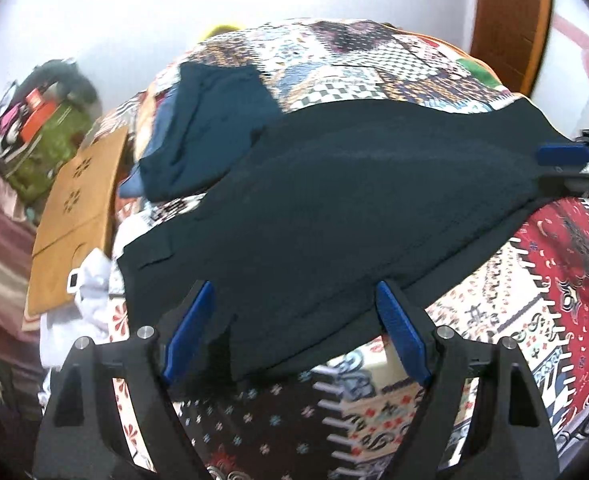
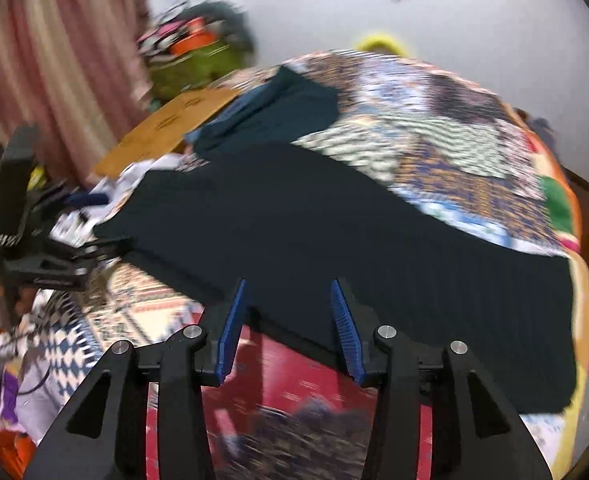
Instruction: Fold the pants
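Note:
Dark pants (image 1: 354,200) lie flat in a long strip across a patchwork bedspread (image 1: 534,300). In the left wrist view my left gripper (image 1: 294,286) hangs over the pants' near edge. Its blue pads (image 1: 190,332) stand wide apart and press on nothing. In the right wrist view my right gripper (image 2: 288,284) stands partly open at the near edge of the pants (image 2: 334,240), with nothing gripped between its pads (image 2: 344,332). Each gripper also shows in the other's view: the right gripper (image 1: 550,166) by the pants' right end and the left gripper (image 2: 98,222) by their left end.
A folded teal garment (image 1: 214,120) on a blue one lies on the bed beyond the pants. A cardboard box (image 1: 78,208) and crumpled white cloth (image 1: 90,292) sit off the bed's left side. A pink curtain (image 2: 54,60) and a cluttered pile (image 2: 194,52) stand behind.

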The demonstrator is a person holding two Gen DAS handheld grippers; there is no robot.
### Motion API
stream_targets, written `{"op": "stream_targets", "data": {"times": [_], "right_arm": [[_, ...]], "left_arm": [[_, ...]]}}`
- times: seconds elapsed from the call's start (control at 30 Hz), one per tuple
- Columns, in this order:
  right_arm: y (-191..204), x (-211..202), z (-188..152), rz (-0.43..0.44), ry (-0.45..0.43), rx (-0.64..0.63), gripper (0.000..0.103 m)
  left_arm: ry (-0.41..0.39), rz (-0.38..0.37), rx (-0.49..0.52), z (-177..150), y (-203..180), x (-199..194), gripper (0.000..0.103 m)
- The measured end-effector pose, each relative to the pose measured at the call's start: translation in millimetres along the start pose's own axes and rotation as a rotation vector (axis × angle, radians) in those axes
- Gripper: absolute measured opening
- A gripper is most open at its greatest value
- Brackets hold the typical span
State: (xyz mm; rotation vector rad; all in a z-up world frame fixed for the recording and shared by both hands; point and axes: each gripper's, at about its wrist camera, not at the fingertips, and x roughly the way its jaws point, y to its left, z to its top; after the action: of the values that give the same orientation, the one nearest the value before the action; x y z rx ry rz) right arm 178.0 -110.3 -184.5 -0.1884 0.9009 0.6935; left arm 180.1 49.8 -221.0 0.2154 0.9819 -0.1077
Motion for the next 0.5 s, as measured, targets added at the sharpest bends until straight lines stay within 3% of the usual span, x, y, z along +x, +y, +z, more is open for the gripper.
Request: {"op": "stream_targets", "data": {"times": [0.37,0.5], "right_arm": [[26,43,13,0.051,0.058,-0.146,0.039],[25,43,20,0.074,0.044,-0.121,0.020]], "left_arm": [[0.012,-0.021,0.152,15,-25,3,0.083],[0.002,-0.035,0.174,15,-30,0,0.083]]}}
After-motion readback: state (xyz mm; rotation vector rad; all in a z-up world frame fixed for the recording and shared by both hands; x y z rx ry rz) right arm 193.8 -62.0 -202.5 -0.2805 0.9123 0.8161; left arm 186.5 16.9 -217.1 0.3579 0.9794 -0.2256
